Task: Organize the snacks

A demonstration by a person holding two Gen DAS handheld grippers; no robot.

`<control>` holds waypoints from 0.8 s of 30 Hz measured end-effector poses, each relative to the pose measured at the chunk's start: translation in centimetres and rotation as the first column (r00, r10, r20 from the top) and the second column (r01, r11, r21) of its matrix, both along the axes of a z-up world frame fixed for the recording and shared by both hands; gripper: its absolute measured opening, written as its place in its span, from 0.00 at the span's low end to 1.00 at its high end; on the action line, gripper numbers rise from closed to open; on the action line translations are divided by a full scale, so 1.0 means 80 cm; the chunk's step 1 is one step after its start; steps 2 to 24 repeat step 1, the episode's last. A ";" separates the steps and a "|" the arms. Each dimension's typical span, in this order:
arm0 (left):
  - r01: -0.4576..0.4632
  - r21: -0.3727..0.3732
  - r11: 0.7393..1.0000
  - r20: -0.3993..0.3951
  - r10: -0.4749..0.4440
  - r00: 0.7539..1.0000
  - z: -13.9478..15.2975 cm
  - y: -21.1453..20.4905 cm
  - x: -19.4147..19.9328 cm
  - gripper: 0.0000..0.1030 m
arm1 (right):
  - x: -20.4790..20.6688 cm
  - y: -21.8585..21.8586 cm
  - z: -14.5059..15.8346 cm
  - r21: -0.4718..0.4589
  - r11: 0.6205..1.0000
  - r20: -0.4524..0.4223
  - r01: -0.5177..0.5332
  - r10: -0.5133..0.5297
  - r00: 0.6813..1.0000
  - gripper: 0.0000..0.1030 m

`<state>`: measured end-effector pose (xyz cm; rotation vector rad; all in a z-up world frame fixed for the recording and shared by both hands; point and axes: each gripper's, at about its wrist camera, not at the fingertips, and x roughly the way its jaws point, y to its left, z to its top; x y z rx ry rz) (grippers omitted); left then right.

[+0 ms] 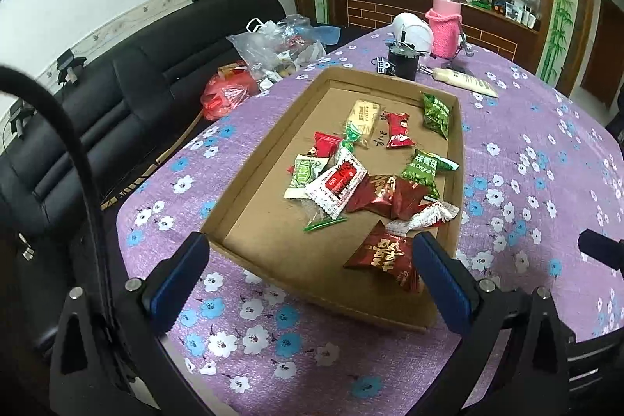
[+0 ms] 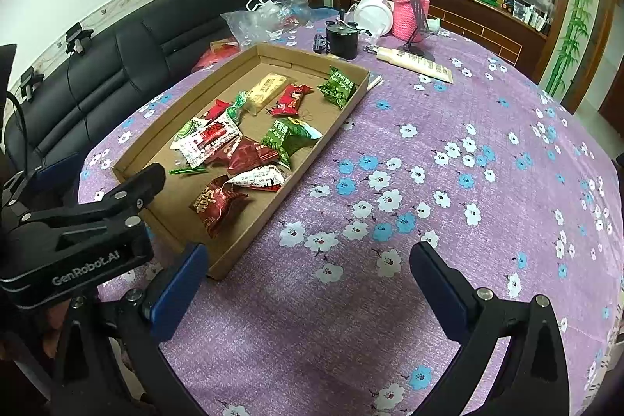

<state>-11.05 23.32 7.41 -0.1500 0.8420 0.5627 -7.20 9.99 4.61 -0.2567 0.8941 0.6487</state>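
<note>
While your right gripper point(image 2: 308, 279) gapes over bare cloth, the dark red packet point(image 1: 384, 258) lies lengthwise just inside your open left gripper point(image 1: 312, 260).

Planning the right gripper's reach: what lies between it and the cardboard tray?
In the right wrist view, only bare floral tablecloth lies between the open right gripper and the cardboard tray; the left gripper hovers at the tray's near end.

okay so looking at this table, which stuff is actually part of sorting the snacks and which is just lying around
Part of the job:
- cardboard tray
- snack packets in it: green packets, red packets, a beige bar
- left gripper and right gripper, both open and empty

Just lying about:
- pink knitted bottle cover
- white tub
- black cup
- cream tube
- plastic bags on the sofa
</note>
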 end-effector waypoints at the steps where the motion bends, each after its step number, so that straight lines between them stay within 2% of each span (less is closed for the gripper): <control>1: 0.003 0.008 1.000 0.003 -0.004 1.000 0.001 0.000 -0.001 1.00 | 0.000 0.000 0.000 -0.001 1.000 0.001 0.001 -0.001 1.000 1.00; 24: 0.003 0.008 1.000 0.003 -0.004 1.000 0.001 0.000 -0.001 1.00 | 0.000 0.000 0.000 -0.001 1.000 0.001 0.001 -0.001 1.000 1.00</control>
